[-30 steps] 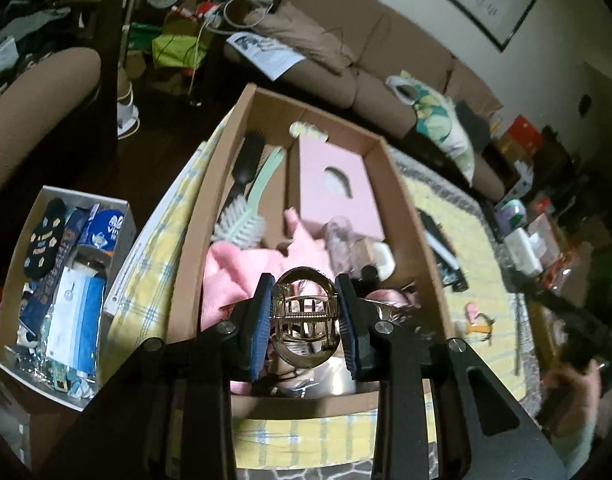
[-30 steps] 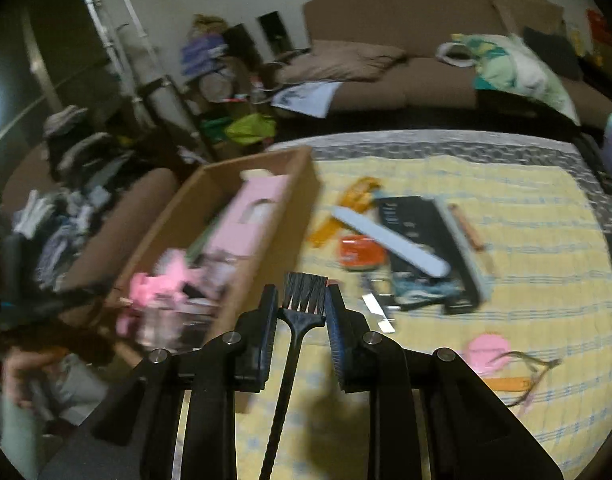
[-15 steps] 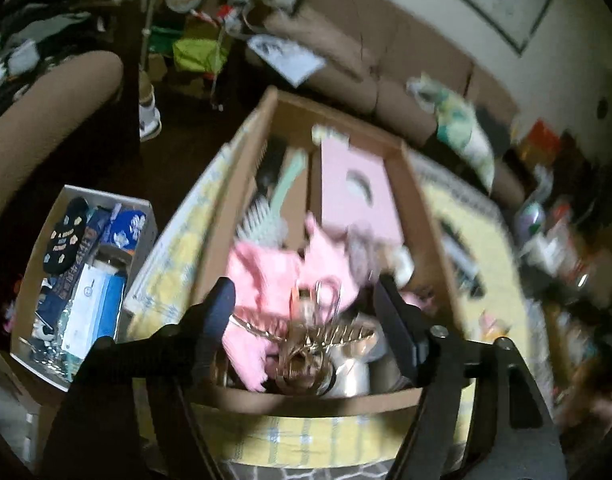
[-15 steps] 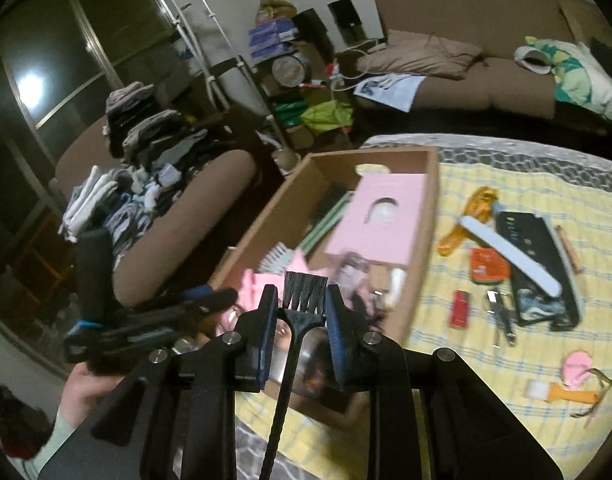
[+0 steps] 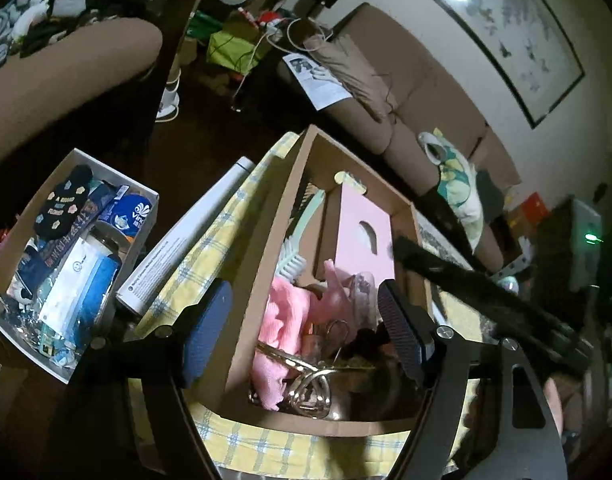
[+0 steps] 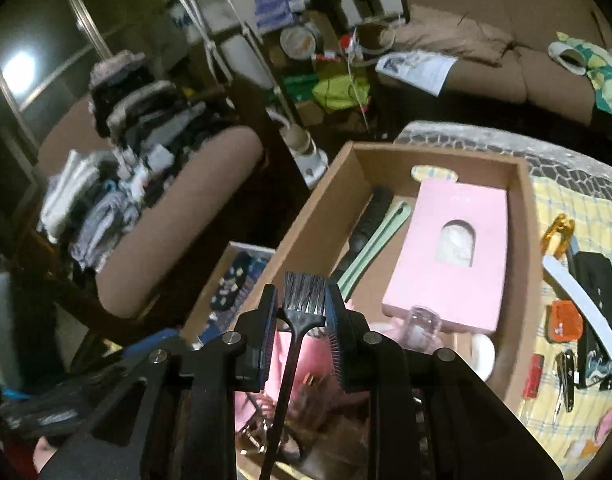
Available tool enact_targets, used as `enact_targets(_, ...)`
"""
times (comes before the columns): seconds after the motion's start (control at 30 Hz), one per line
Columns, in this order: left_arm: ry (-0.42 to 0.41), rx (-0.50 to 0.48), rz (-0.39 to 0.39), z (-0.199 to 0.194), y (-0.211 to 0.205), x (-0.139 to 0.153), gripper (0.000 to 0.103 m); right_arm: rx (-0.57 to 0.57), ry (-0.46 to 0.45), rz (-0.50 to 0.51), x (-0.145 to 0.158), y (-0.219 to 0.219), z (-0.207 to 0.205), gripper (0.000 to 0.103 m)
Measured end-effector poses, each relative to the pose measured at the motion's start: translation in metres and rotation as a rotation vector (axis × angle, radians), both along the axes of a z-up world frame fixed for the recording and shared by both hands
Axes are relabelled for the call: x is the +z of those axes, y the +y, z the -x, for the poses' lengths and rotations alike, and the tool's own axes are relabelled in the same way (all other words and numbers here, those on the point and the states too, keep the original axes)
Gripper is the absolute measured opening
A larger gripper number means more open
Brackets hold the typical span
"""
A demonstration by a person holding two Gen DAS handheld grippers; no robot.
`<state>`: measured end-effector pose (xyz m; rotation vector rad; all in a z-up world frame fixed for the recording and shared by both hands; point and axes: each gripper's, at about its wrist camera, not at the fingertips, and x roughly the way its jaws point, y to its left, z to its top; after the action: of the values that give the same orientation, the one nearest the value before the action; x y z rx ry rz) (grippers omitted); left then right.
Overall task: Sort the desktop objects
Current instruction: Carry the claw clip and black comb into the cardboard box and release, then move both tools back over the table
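We see the left gripper (image 5: 306, 334), jaws just opened and empty, above the gold hair claw (image 5: 310, 390) in the cardboard box (image 5: 265, 264). The right gripper (image 6: 301, 344) clamps a black tint brush (image 6: 299, 304) over that box.

"A GOOD" on the black sock (image 5: 63, 204); "Vin…" on the blue pack (image 5: 134, 216).

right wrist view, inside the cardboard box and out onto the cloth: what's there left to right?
black hairbrush → mint green brush handle → pink box → cardboard box right wall → white nail file

Pink box (image 6: 450, 256), brown cardboard box (image 6: 318, 204), yellow plaid cloth (image 5: 209, 248)
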<state>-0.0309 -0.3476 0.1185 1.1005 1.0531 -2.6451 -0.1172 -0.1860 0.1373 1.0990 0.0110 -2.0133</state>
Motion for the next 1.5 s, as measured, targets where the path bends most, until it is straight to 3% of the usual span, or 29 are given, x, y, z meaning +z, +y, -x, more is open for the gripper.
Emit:
enact_targets(0.2, -0.022, -0.043, 0.017, 0.006, 0.008, -0.002, 0.073, -0.016, 0.015, -0.152, -0.023, 0.002, -0.003, 0.024)
enact_targets(0.33, -0.038, -0.094, 0.033, 0.011, 0.023, -0.002, 0.073, -0.055, -0.006, -0.146, -0.034, 0.022, -0.008, 0.024)
enact_targets(0.53, -0.087, -0.147, 0.121, 0.02, 0.05, -0.004, 0.073, -0.087, -0.033, -0.167, -0.051, 0.032, -0.01, 0.027)
enact_targets(0.67, -0.105, -0.156, 0.123, 0.022, 0.055, -0.008, 0.073, -0.119, -0.028, -0.12, -0.038, 0.043, -0.011, 0.048)
enact_targets(1.0, -0.101, -0.129, 0.151, 0.02, 0.053, -0.005, 0.093, -0.175, 0.008, -0.047, 0.001, 0.101, -0.021, 0.065)
enact_targets(1.13, -0.115, -0.154, 0.238, 0.023, 0.07, -0.004, 0.099, -0.203, 0.016, -0.067, 0.0, 0.128, -0.03, 0.077)
enact_targets(1.27, -0.123, -0.185, 0.267, 0.026, 0.086, -0.004, 0.101, -0.235, 0.01, -0.102, -0.01, 0.153, -0.034, 0.087)
enact_targets(1.5, -0.132, -0.232, 0.321, 0.027, 0.111, -0.003, 0.102, -0.283, -0.018, -0.108, -0.022, 0.191, -0.039, 0.091)
